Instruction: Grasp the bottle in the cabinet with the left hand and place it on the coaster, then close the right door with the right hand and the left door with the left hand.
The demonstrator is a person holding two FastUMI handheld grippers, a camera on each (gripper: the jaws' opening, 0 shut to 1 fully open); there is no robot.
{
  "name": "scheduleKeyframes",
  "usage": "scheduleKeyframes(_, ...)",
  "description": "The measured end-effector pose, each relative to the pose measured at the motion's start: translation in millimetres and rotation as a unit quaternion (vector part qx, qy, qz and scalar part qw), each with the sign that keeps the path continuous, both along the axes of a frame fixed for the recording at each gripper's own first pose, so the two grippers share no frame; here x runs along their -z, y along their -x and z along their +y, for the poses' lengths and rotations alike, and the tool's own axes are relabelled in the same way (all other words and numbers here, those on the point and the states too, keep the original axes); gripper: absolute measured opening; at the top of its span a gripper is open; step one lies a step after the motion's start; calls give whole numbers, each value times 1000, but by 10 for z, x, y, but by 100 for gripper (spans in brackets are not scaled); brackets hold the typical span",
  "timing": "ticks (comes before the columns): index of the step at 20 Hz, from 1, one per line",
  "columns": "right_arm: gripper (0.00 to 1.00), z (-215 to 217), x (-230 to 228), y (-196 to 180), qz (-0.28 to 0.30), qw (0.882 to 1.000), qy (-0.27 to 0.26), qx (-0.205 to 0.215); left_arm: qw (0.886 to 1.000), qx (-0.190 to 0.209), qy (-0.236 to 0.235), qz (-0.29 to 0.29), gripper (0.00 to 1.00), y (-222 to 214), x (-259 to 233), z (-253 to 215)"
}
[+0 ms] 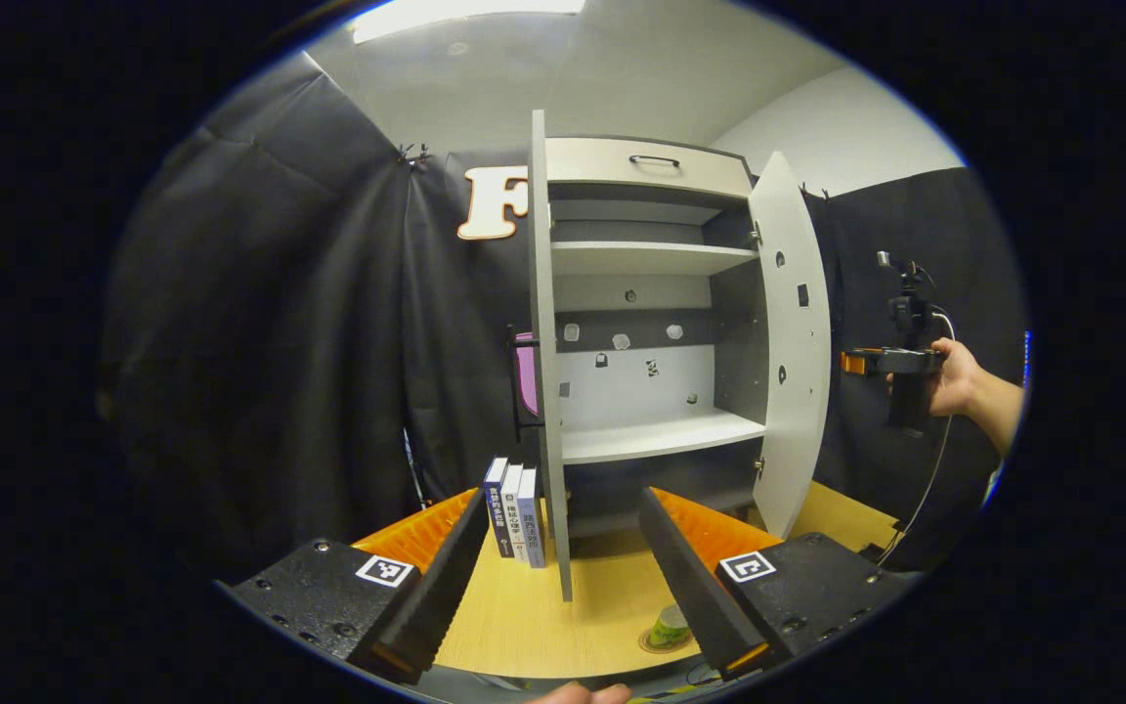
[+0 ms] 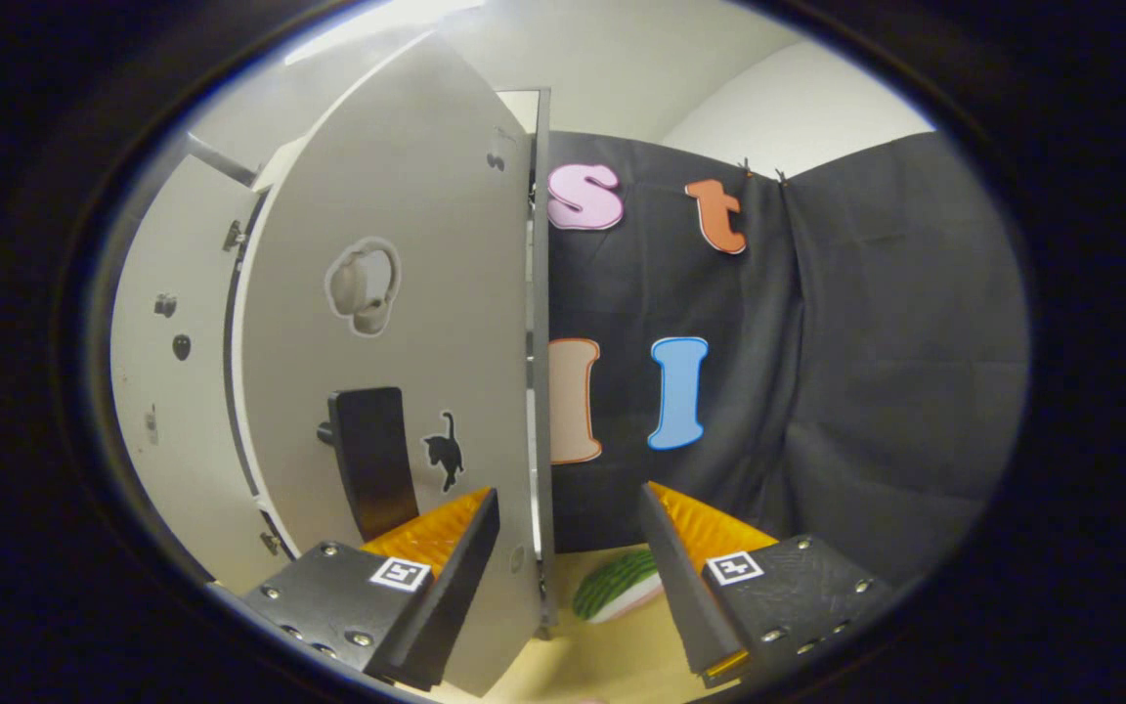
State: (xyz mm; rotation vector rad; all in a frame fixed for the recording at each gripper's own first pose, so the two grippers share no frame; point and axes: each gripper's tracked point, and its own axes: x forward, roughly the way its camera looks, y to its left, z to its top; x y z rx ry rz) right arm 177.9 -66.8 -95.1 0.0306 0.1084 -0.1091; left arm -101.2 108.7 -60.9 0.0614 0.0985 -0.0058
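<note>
In the left gripper view, the left tool (image 1: 558, 587) stood wide and empty at the bottom, the flat white left cabinet door (image 1: 545, 391) edge-on between its fingers. Lower centre, the green bottle (image 1: 669, 626) sat on the round coaster (image 1: 651, 643) on the smooth pale-wood surface (image 1: 524, 626). At right, the matte white right door (image 1: 790, 332) stood open.

In the right gripper view, the right tool (image 2: 563, 577) gaped wide astride that door's edge (image 2: 536, 391); pushed off-centre, a finger might have caught the thin panel and skidded.
</note>
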Motion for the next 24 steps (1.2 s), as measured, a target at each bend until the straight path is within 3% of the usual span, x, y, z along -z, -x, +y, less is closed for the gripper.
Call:
scheduleKeyframes(4,88,119,79,-60,10,1000,-12,9,1000,-20,-4,2,98,-2,11,155)
scheduleKeyframes(11,84,478,96,-205,6,999,-22,-25,999,-42,-15,3,98,-74,73,461)
scheduleKeyframes(14,90,605,104,-257,4,999,-32,-34,998,-53,-11,10,98,-125,116,620)
scheduleKeyframes(22,93,556,140,-261,9,1000,-30,0,997,-70,9,13,98,-404,171,962)
scheduleKeyframes(23,89,547,150,-232,10,1000,-28,1,997,-71,11,14,100,-464,181,1017)
scheduleKeyframes(24,93,551,154,-195,9,1000,-27,2,997,-72,12,13,98,-524,176,1061)
